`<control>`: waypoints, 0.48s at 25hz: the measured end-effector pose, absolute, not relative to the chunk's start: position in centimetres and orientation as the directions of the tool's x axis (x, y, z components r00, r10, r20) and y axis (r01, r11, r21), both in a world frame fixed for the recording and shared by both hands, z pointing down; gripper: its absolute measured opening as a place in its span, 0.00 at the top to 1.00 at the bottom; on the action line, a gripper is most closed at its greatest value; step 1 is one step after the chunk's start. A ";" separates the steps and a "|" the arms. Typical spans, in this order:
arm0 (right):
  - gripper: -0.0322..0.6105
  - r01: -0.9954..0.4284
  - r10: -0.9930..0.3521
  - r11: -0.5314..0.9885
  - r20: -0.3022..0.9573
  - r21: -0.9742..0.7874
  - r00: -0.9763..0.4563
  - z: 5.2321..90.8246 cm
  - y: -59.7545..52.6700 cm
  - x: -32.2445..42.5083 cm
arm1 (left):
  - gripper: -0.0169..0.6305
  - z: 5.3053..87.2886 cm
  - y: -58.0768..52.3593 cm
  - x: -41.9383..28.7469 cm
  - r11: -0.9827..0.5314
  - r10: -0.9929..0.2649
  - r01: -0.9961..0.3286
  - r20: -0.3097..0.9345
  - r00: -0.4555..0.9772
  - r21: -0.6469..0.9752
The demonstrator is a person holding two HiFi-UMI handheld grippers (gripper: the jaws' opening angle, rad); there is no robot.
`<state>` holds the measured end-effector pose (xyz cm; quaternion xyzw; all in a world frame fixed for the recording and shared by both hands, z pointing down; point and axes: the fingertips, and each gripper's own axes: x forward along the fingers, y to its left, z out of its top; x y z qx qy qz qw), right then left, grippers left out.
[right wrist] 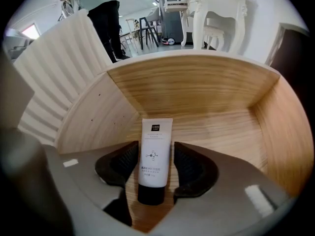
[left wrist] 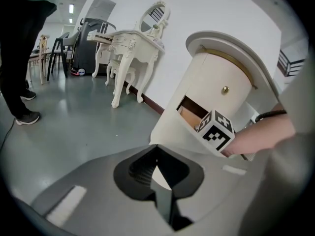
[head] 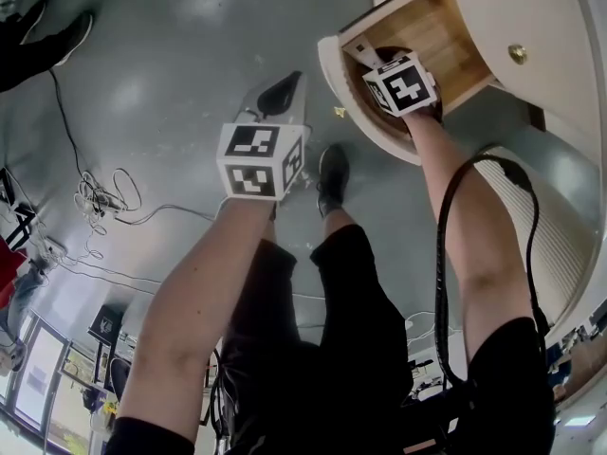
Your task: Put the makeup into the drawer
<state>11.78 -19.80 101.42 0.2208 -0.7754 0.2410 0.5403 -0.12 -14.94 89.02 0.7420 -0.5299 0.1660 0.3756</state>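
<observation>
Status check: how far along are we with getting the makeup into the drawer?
Done: the drawer is open and the makeup tube appears to lie inside it on the wooden floor. In hand: the tube sits between the right gripper's fingers, which seem just clear of it. Left: pull the right gripper out, then close the drawer if wanted. The left gripper is shut and empty.
</observation>
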 end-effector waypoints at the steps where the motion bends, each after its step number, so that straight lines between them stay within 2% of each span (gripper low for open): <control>1: 0.54 -0.612 -0.086 0.779 0.943 -0.138 -0.322 101.1 -19.8 11.7 | 0.97 88.7 -14.9 -0.2 -0.159 -0.661 -0.911 0.644 0.385 0.381; 2: 0.48 -0.623 -0.099 0.770 0.940 -0.136 -0.327 100.7 -19.9 11.6 | 0.97 88.3 -14.8 -0.3 -0.162 -0.659 -0.911 0.645 0.386 0.379; 7: 0.51 -0.636 -0.181 0.767 0.920 -0.090 -0.348 97.2 -20.4 11.6 | 0.97 85.8 -14.2 -0.4 -0.192 -0.655 -0.913 0.646 0.393 0.361; 9: 0.56 -0.634 -0.220 0.770 0.902 -0.073 -0.371 94.8 -20.5 11.4 | 0.97 84.4 -14.0 -0.5 -0.187 -0.658 -0.912 0.643 0.392 0.365; 11: 0.72 -0.646 -0.259 0.759 0.875 -0.078 -0.409 92.0 -20.8 10.9 | 0.97 82.6 -14.0 -0.9 -0.177 -0.668 -0.913 0.636 0.387 0.369; 12: 0.77 -0.651 -0.268 0.754 0.863 -0.089 -0.428 90.5 -21.0 10.6 | 0.97 81.6 -14.2 -1.0 -0.177 -0.674 -0.913 0.631 0.385 0.368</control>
